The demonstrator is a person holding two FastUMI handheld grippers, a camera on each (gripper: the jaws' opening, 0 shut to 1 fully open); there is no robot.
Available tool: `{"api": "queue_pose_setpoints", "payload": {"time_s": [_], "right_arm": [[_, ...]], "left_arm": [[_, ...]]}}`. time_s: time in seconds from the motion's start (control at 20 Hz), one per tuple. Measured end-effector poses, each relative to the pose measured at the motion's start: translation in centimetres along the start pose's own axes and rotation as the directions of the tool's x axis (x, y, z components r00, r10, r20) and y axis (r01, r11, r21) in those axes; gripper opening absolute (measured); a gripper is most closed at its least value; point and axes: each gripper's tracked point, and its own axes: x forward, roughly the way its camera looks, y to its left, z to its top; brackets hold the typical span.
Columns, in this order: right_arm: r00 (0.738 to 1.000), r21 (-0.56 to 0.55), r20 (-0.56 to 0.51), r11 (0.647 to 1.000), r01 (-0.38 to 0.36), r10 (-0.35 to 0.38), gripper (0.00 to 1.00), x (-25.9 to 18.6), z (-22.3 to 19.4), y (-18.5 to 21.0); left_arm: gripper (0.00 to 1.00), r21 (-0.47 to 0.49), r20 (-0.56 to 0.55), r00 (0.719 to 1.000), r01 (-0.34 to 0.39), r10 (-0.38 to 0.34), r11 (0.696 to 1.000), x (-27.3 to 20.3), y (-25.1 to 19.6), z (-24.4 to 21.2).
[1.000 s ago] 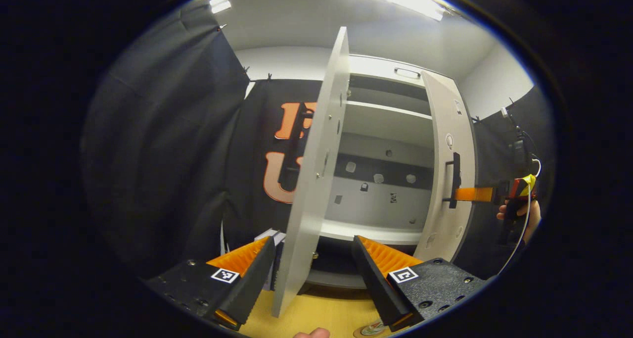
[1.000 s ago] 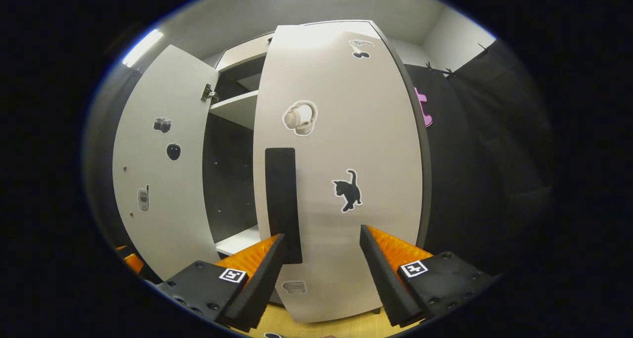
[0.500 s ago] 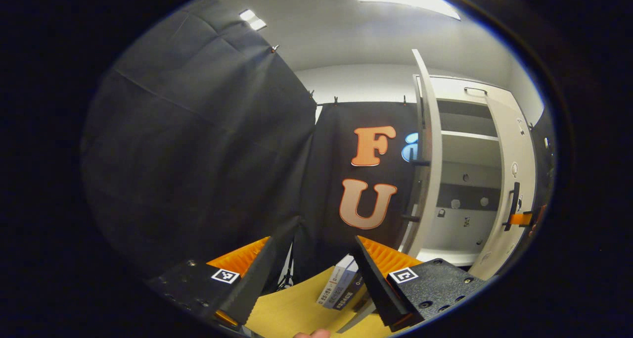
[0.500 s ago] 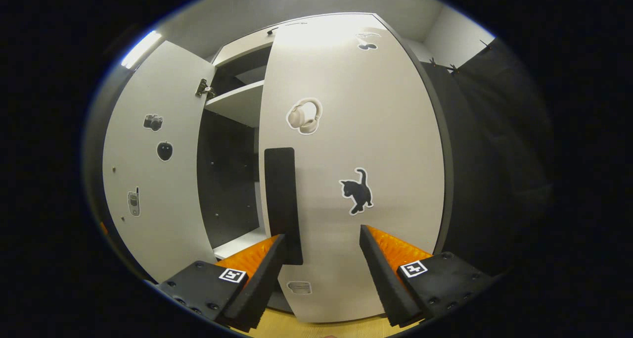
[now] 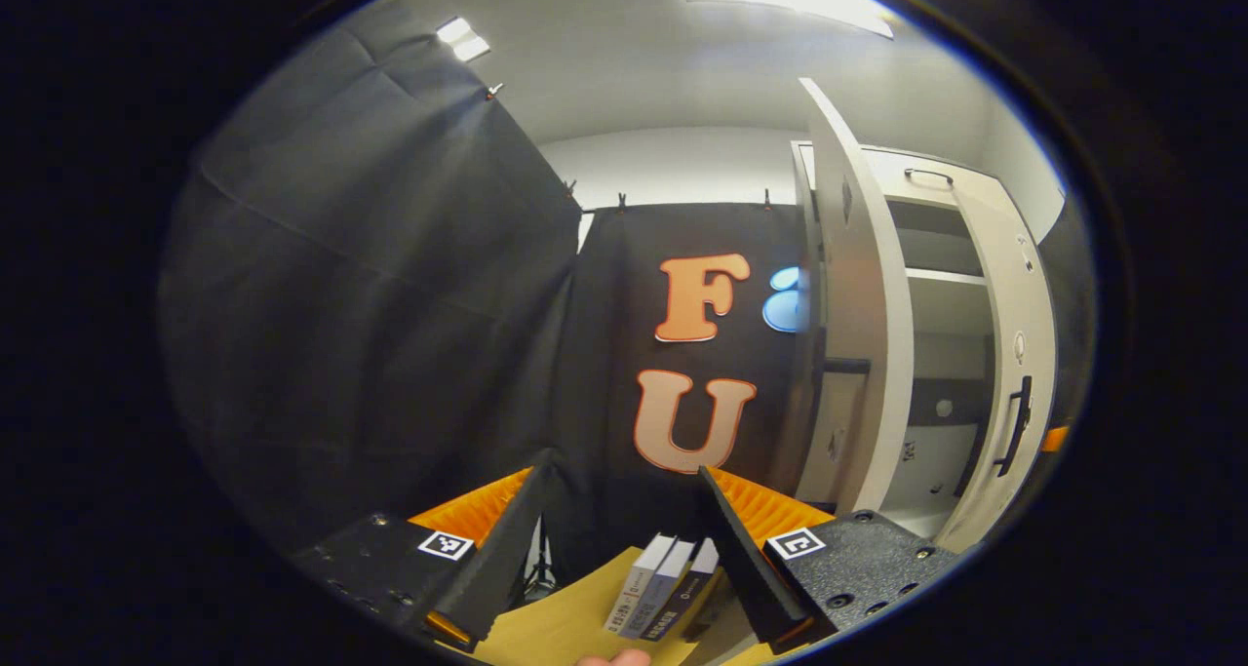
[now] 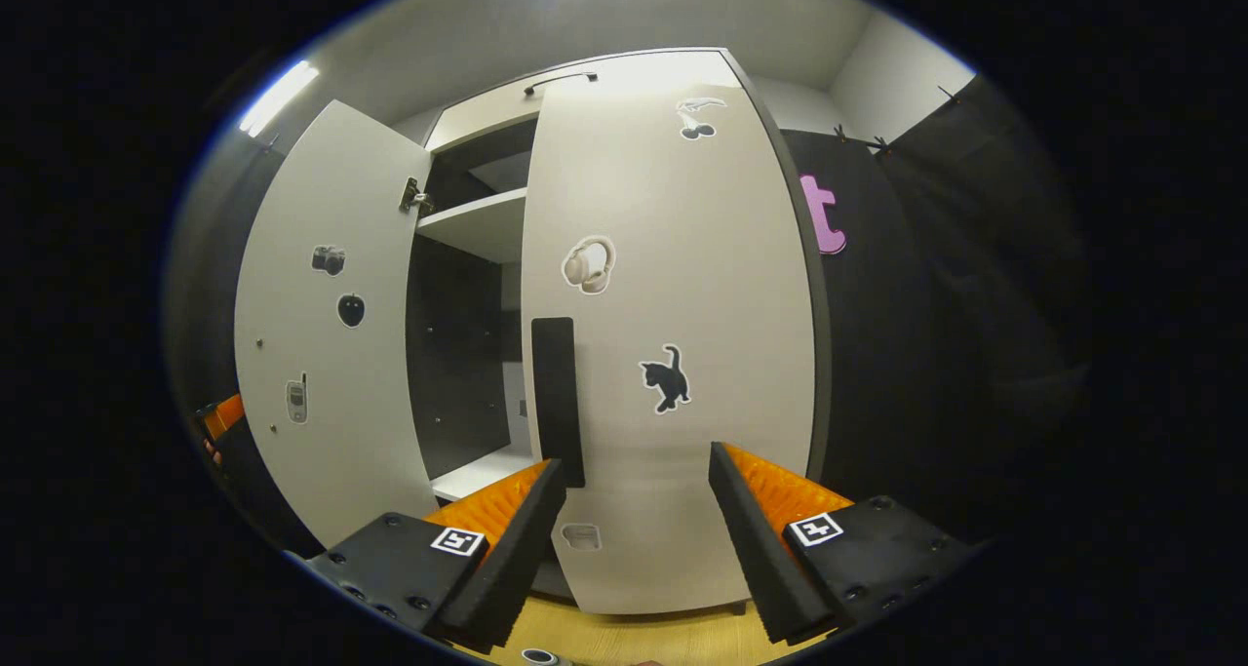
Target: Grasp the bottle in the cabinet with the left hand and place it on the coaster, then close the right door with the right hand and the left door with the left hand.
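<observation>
Black cloth walls [image 5: 370, 286] ring a wooden tabletop [image 5: 556, 627] carrying 3 upright books [image 5: 653, 588]. Left gripper [image 5: 619, 539] gapes wide, empty, facing the cloth; the left door [image 5: 858, 334] stands ajar, upright, beside it. Right gripper [image 6: 634, 539], also wide and empty, faces the right door [image 6: 682, 354], nearly shut, near its vertical black handle [image 6: 558, 398]. Cabinet [image 6: 468, 334] shelves look bare

One cabinet [image 6: 575, 71], two doors [image 6: 682, 354] [image 6: 322, 354], three books [image 5: 658, 588].

White cabinet doors [image 6: 673, 286] carry black cat [image 6: 665, 378] and, seemingly, cream headphone [image 6: 589, 263] stickers.
</observation>
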Motion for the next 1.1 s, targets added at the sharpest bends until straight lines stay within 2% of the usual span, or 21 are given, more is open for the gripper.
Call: {"api": "queue_pose_setpoints", "payload": {"time_s": [0.1,0.15,0.2,0.25,0.3,0.45,0.55,0.6,0.8,0.85,0.9,1.1], "right_arm": [[1.000,-0.006,0.001,1.000,0.025,-0.025,0.97,-1.5,-0.1,-1.3],[0.999,-0.009,-0.002,0.999,0.042,-0.042,0.97,-2.1,-0.2,-2.0],[0.999,-0.010,-0.002,0.998,0.055,-0.055,0.97,-2.7,-0.3,-2.7],[0.998,-0.009,0.000,0.998,0.065,-0.065,0.97,-3.2,-0.3,-3.3],[0.997,-0.007,0.003,0.997,0.075,-0.075,0.97,-3.7,-0.3,-3.9],[0.995,-0.010,0.014,0.995,0.095,-0.095,0.97,-4.9,-0.3,-5.4],[0.994,-0.023,0.016,0.994,0.107,-0.107,0.97,-5.5,-0.3,-6.3],[0.994,-0.029,0.016,0.993,0.113,-0.112,0.97,-5.9,-0.3,-6.8],[0.995,-0.002,0.003,0.995,0.098,-0.098,0.98,-7.0,-0.3,-7.7],[0.996,0.006,0.002,0.996,0.094,-0.094,0.97,-7.2,-0.3,-8.0],[0.995,0.007,0.002,0.995,0.097,-0.097,0.97,-7.5,-0.3,-8.3],[0.992,-0.011,0.008,0.992,0.126,-0.126,0.97,-8.6,-0.2,-9.6]], "left_arm": [[0.97,-0.036,-0.002,1.000,0.026,-0.026,0.999,1.0,-1.1,-0.1],[0.95,-0.044,0.008,1.000,0.019,-0.018,0.999,1.2,-1.1,0.2],[0.98,-0.045,0.027,0.999,0.021,-0.019,0.999,1.3,-1.2,0.5],[0.91,-0.042,0.035,0.999,0.021,-0.019,0.999,1.4,-1.3,0.9],[0.97,-0.036,0.043,0.999,0.024,-0.023,0.999,1.3,-1.6,1.0],[0.88,0.021,0.055,0.998,0.038,-0.039,0.999,1.0,-2.4,1.5],[0.88,0.035,0.057,0.997,0.045,-0.047,0.998,0.6,-3.0,1.5],[0.93,0.024,0.053,0.997,0.059,-0.060,0.998,0.3,-3.5,1.4],[0.93,-0.048,0.021,0.992,0.126,-0.125,0.991,-0.6,-6.0,0.7],[0.89,-0.048,0.018,0.990,0.138,-0.138,0.989,-1.0,-6.8,0.6],[0.93,-0.039,0.018,0.989,0.150,-0.149,0.988,-1.3,-7.6,0.6],[0.93,0.014,0.021,0.979,0.203,-0.203,0.979,-2.1,-11.3,0.5]]}}
